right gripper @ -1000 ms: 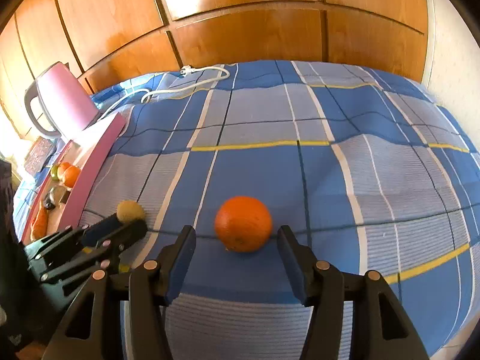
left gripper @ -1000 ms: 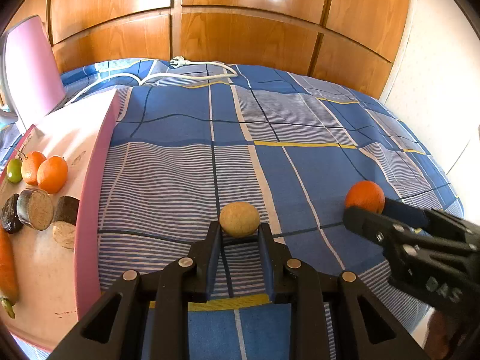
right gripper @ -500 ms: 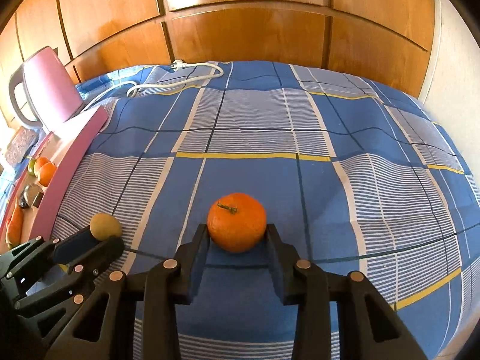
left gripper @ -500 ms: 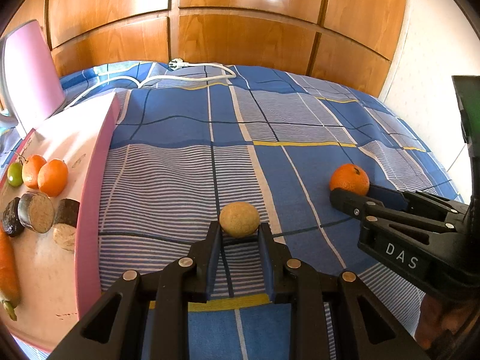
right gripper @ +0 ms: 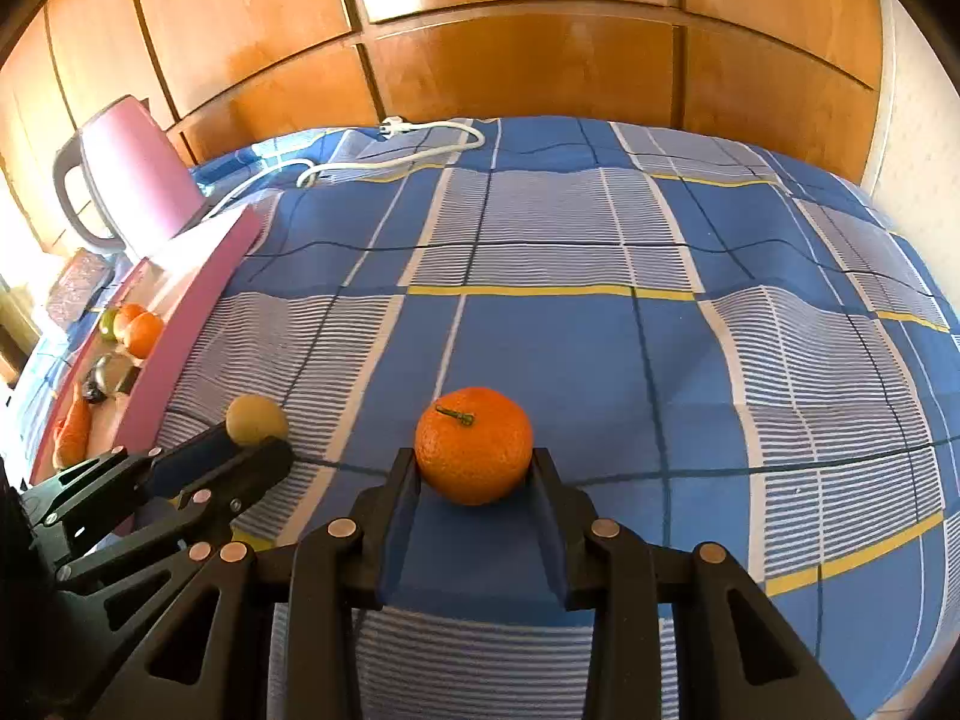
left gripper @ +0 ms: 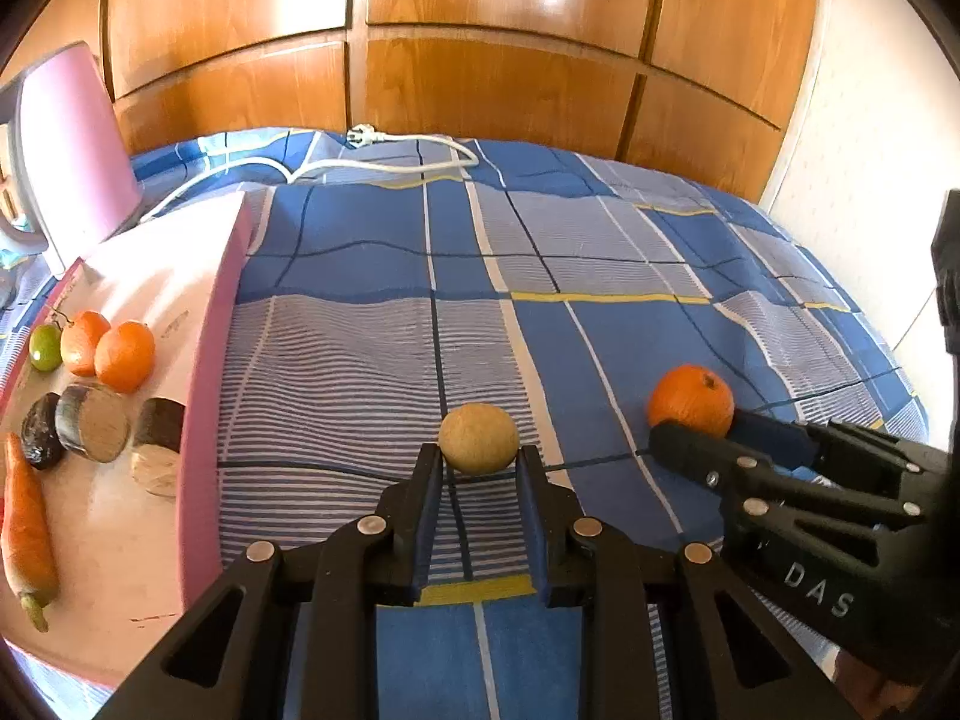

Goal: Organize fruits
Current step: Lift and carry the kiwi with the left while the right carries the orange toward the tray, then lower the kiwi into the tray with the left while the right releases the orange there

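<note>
A round tan fruit [left gripper: 478, 438] sits between the fingertips of my left gripper [left gripper: 480, 459], which is shut on it just over the blue plaid bedspread. To its right, an orange [left gripper: 690, 399] with a green stem is clamped by my right gripper [left gripper: 702, 429]. In the right wrist view both pads of the right gripper [right gripper: 474, 468] press the sides of the orange [right gripper: 474, 444]. The left gripper [right gripper: 258, 444] with the tan fruit [right gripper: 255, 417] shows at lower left there.
A pink-rimmed tray [left gripper: 207, 390] at the left holds two oranges [left gripper: 123, 354], a green fruit [left gripper: 45, 345], a carrot [left gripper: 24, 516] and dark cut pieces. A pink kettle [left gripper: 72, 138] stands behind it. A white cable [left gripper: 390, 162] lies at the far edge before wooden panels.
My right gripper's jaws have closed from wide apart onto the orange. The left gripper has kept still with the tan fruit in it.
</note>
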A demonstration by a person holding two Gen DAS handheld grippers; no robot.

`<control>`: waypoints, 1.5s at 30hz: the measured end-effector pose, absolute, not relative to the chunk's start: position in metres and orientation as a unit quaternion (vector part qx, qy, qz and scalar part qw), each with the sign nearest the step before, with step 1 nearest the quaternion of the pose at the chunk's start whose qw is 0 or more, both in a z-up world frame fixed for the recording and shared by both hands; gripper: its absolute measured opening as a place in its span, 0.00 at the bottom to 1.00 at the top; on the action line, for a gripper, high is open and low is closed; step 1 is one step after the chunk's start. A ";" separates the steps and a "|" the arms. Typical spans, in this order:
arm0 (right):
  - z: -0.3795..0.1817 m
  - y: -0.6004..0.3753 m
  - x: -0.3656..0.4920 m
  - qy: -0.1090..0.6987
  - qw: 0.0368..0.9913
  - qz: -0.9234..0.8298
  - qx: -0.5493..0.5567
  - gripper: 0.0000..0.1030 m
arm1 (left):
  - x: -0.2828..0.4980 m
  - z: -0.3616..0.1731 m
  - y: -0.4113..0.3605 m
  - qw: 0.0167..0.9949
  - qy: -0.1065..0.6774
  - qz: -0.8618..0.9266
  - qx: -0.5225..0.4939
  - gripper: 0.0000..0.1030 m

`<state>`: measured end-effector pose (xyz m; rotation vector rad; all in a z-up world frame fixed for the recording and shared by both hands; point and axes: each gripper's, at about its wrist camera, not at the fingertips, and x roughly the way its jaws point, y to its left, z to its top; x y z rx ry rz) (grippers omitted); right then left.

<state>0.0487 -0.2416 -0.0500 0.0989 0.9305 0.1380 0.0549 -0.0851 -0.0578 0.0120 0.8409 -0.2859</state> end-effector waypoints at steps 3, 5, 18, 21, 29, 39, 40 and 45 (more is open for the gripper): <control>-0.048 -0.239 0.047 0.447 0.890 0.074 0.050 0.36 | 0.051 -0.050 -0.083 0.907 0.397 -0.140 0.005 0.24; -0.046 -0.235 0.045 0.445 0.891 0.079 0.048 0.36 | 0.049 -0.044 -0.082 0.911 0.389 -0.140 0.004 0.24; -0.030 -0.218 0.044 0.430 0.895 0.105 0.046 0.35 | 0.041 -0.017 -0.052 0.924 0.365 -0.115 -0.023 0.24; -0.024 -0.209 0.045 0.427 0.895 0.118 0.043 0.35 | 0.042 -0.012 -0.039 0.926 0.361 -0.103 -0.035 0.24; -0.012 -0.178 0.049 0.419 0.894 0.157 0.022 0.35 | 0.043 0.002 0.000 0.934 0.347 -0.057 -0.059 0.24; 0.001 -0.136 0.056 0.416 0.884 0.211 0.003 0.35 | 0.040 0.005 0.044 0.937 0.342 -0.006 -0.075 0.24; 0.001 -0.133 0.056 0.417 0.883 0.214 0.003 0.35 | 0.039 0.005 0.048 0.936 0.343 -0.002 -0.077 0.24; 0.002 -0.112 0.060 0.416 0.878 0.235 -0.008 0.35 | 0.034 0.001 0.070 0.935 0.345 0.017 -0.086 0.24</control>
